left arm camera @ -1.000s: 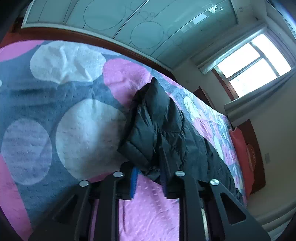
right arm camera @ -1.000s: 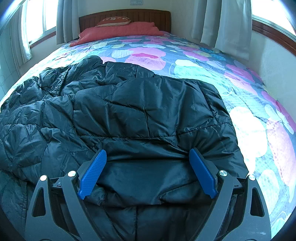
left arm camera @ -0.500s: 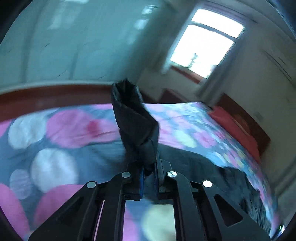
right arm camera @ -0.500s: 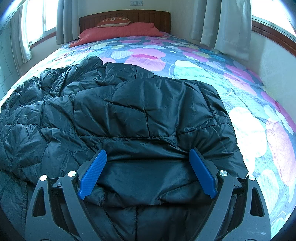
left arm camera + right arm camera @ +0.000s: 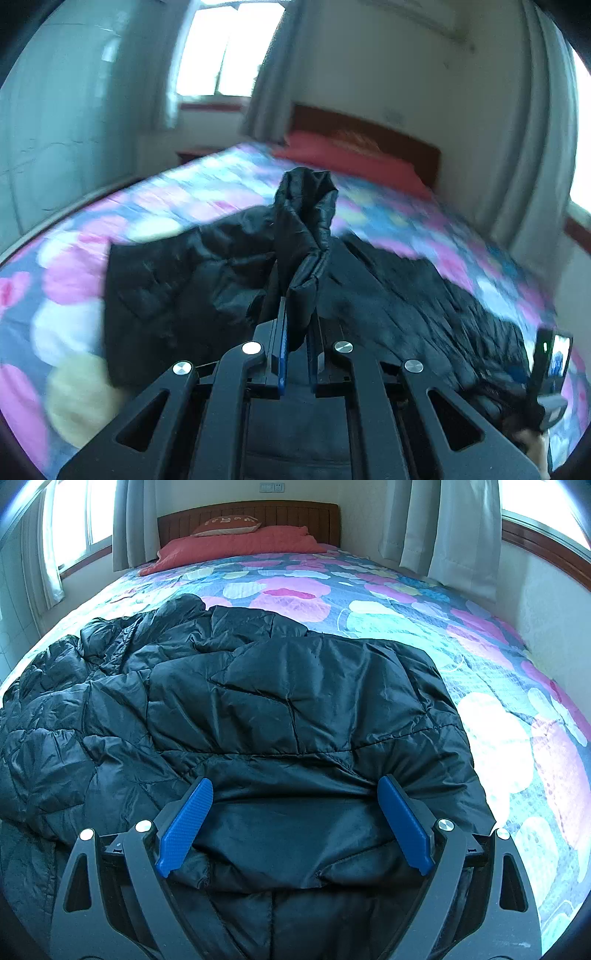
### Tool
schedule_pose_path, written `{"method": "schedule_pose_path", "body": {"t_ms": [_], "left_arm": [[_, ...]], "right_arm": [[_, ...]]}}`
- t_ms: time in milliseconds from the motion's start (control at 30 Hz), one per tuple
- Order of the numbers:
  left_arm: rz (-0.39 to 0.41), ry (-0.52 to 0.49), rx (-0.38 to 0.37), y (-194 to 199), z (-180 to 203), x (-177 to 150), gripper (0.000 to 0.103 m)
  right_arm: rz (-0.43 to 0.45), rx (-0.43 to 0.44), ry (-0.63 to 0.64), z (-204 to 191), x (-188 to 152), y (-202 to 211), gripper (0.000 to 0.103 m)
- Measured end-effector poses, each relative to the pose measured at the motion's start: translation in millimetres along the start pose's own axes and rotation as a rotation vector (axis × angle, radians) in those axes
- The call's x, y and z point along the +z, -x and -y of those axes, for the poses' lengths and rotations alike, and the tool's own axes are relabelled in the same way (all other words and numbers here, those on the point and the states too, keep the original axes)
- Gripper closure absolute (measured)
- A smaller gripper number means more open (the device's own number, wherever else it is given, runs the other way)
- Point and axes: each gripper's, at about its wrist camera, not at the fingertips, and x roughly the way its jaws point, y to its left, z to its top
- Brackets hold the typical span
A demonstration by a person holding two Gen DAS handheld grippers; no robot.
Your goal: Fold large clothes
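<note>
A black puffer jacket [image 5: 288, 709] lies spread on the bed; it also shows in the left wrist view [image 5: 177, 280]. My left gripper [image 5: 298, 317] is shut on a bunched fold of the jacket [image 5: 306, 221], which stands up above the fingers, lifted off the bed. My right gripper [image 5: 293, 823] is open, its blue pads [image 5: 184, 823] wide apart and resting over the jacket's near folded edge, holding nothing. The right gripper's body shows at the right edge of the left wrist view [image 5: 546, 373].
The bed has a flowered pink, blue and white cover [image 5: 498, 716]. A red pillow [image 5: 236, 546] and wooden headboard [image 5: 277, 515] are at the far end. Curtains [image 5: 443, 524], windows and a wall [image 5: 546, 590] flank the bed.
My left gripper has lifted the jacket fold and swung round from facing the wardrobe to facing the headboard. The right gripper and the jacket under it have stayed still.
</note>
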Motion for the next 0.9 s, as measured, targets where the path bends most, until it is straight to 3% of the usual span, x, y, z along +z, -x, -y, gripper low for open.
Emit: {"method": "schedule_pose_path", "body": {"t_ms": [133, 300, 333, 400, 433, 467, 633, 733, 900], "left_arm": [[-0.088, -0.05, -0.026, -29.7, 35.2, -24.5, 0.095], [-0.201, -0.092, -0.036, -47.7, 52.4, -40.9, 0.09], [-0.195, -0.098, -0.034, -38.5, 58.1, -43.0, 0.084], [-0.174, -0.097, -0.039, -26.0, 58.0, -41.9, 0.06], [-0.164, -0.094, -0.036, -19.2, 56.6, -42.1, 0.044], [-0.149, -0.089, -0.035, -12.4, 55.0, -42.3, 0.039], [-0.135, -0.071, -0.032, 12.0, 35.0, -38.0, 0.038], [-0.123, -0.043, 0.024, 24.7, 5.6, -35.2, 0.038], [-0.103, 0.025, 0.132, 35.6, -47.2, -33.1, 0.038]], "right_arm": [[0.0, -0.001, 0.0, 0.8, 1.3, -0.6, 0.013], [-0.001, -0.002, 0.0, 1.1, 1.5, -0.5, 0.013], [-0.001, -0.002, 0.0, 0.8, 1.1, -0.4, 0.012], [-0.004, -0.002, -0.001, 0.6, 1.3, -0.5, 0.012], [-0.007, 0.0, -0.002, 0.3, 1.8, -0.3, 0.012], [-0.011, 0.003, -0.002, 0.4, 2.6, -0.1, 0.012], [-0.036, 0.024, -0.029, -3.5, 8.1, 15.2, 0.012], [-0.021, 0.118, -0.07, -18.7, 13.5, 35.8, 0.012], [-0.016, 0.291, -0.036, -76.9, 21.7, 56.3, 0.012]]}}
